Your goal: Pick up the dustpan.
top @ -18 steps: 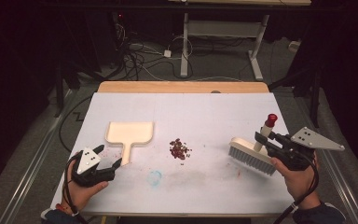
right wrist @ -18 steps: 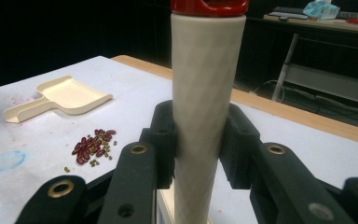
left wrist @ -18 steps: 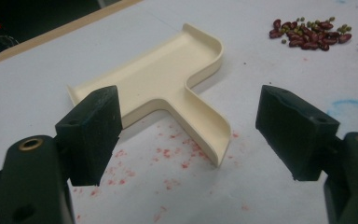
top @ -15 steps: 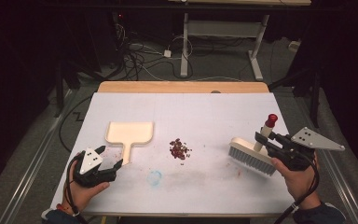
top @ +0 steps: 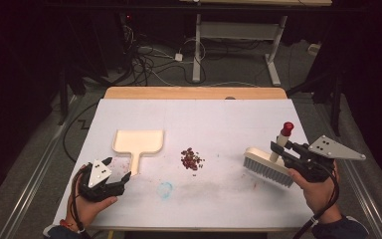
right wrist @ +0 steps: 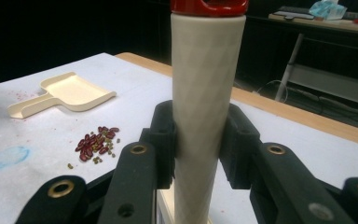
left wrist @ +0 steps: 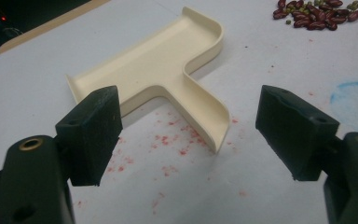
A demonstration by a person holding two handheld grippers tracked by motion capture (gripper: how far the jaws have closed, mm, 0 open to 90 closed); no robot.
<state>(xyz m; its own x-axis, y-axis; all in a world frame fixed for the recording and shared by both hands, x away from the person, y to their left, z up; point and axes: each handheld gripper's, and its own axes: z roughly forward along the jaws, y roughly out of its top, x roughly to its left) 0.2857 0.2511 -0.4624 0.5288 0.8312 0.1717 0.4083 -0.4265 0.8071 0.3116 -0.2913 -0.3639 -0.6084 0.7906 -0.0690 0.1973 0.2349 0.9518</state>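
High view: right gripper (top: 284, 149) clamped on brush (top: 268, 165) handle, handle upright, red cap on top, bristle head long axis running left-right, low over the table (top: 219, 119). Dustpan (top: 138, 143) flat, handle pointing toward left gripper (top: 119, 174).

Left gripper view: fingers (left wrist: 93, 133) wide apart, empty, dustpan (left wrist: 168, 70) handle end between them.

Right gripper view: fingers (right wrist: 164, 140) pressed on both sides of vertical brush (right wrist: 205, 107) handle; beans (right wrist: 95, 142) left.

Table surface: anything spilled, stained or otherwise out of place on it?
Yes. A small pile of dark red beans lies loose on the white table, between the dustpan and the brush. Reddish specks dot the surface near the dustpan's handle, and a faint blue ring marks the near side.
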